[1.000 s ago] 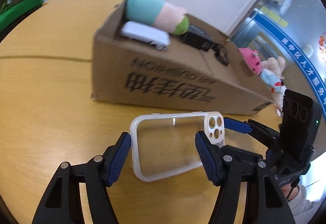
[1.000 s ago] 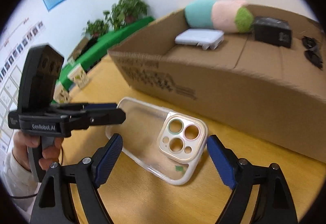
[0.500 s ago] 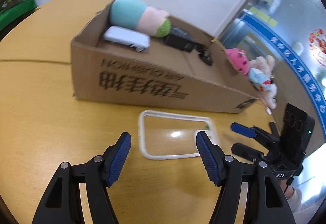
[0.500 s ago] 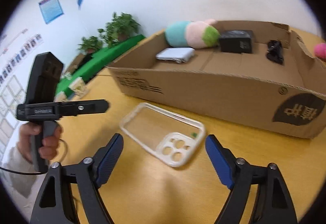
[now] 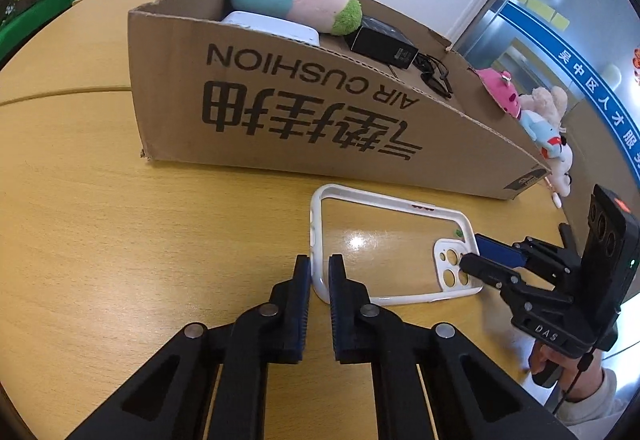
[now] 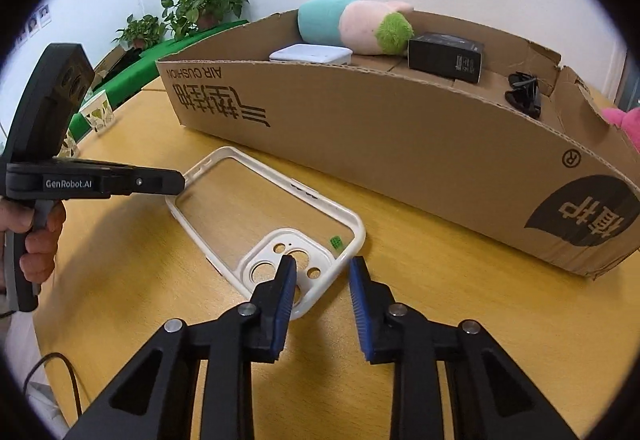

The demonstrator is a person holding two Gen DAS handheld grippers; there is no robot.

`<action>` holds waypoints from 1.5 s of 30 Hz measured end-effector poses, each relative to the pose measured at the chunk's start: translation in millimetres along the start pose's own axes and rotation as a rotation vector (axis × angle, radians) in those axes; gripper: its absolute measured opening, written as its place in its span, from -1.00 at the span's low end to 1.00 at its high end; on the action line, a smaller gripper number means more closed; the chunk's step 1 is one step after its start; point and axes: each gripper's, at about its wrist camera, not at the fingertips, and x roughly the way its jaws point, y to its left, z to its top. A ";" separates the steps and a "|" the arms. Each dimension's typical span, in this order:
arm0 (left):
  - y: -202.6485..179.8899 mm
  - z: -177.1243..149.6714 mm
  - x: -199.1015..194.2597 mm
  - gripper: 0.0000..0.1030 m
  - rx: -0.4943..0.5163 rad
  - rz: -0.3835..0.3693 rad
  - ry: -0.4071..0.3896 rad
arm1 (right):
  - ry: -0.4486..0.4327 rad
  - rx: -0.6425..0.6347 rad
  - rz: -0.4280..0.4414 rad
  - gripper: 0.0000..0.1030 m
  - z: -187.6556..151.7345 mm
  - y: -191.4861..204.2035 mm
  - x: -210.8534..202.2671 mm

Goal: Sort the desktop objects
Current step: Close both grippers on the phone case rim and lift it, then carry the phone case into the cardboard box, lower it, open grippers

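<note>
Holding plush (image 6: pixel 352 25), white device (image 6: pixel 310 54), black box (image 6: pixel 446 56): carton (image 6: pixel 400 144); left tool (image 5: pixel 319 272) seemingly clenching phone case (image 5: pixel 384 244), right tool (image 6: pixel 322 272) released.

Right gripper (image 6: pixel 322 282) fingers straddle the phone case's (image 6: pixel 224 200) camera-end rim, parted.

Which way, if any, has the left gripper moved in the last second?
Yes. In the right wrist view the left gripper moved right, toward the box; its tip now reaches the end of the case, jaws closed on the rim.
</note>
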 end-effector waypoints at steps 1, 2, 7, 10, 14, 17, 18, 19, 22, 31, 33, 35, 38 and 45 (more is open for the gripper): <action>-1.2 -0.9 0.2 -0.88 0.009 0.003 0.003 | 0.002 0.008 -0.001 -0.55 0.4 -1.4 0.1; -1.6 -1.5 -0.2 -0.88 0.008 0.000 0.005 | 0.003 0.019 0.003 -0.58 0.3 -3.1 -0.7; -12.9 0.3 -17.7 -0.90 0.008 -0.044 -0.055 | -0.032 0.075 0.019 -0.66 1.3 -11.4 -14.2; -31.5 8.8 -35.1 -0.90 0.052 -0.068 -0.107 | -0.103 0.096 -0.001 -0.66 8.0 -16.5 -38.8; -54.9 30.0 -56.0 -0.90 0.105 -0.099 -0.178 | -0.227 0.093 -0.040 -0.65 28.5 -21.9 -81.6; -72.5 54.1 -66.2 -0.90 0.140 -0.127 -0.231 | -0.308 0.062 -0.075 -0.65 51.0 -28.1 -109.9; -79.7 63.5 -68.4 -0.90 0.153 -0.130 -0.247 | -0.324 0.048 -0.088 -0.65 57.6 -30.0 -115.1; -83.6 71.8 -71.5 -0.90 0.165 -0.128 -0.265 | -0.342 0.033 -0.108 -0.65 67.3 -33.3 -120.5; -93.0 101.6 -78.4 -0.90 0.201 -0.128 -0.309 | -0.371 0.033 -0.118 -0.65 87.6 -46.2 -125.2; -74.4 167.8 -71.9 -0.90 0.184 -0.078 -0.301 | -0.319 0.056 -0.037 -0.65 152.8 -80.0 -87.1; -61.6 176.2 -62.9 -0.90 0.169 -0.039 -0.270 | -0.272 0.076 0.011 -0.65 163.4 -83.7 -67.5; -46.5 180.0 -52.9 -0.90 0.136 -0.014 -0.226 | -0.192 0.075 0.043 -0.65 173.2 -83.3 -39.2; -18.7 184.3 -34.7 -0.91 0.093 0.048 -0.157 | -0.078 0.100 0.126 -0.65 181.8 -80.8 1.5; 13.9 178.3 -12.4 -0.91 0.100 0.120 -0.025 | 0.248 0.105 0.230 -0.65 182.8 -64.2 83.9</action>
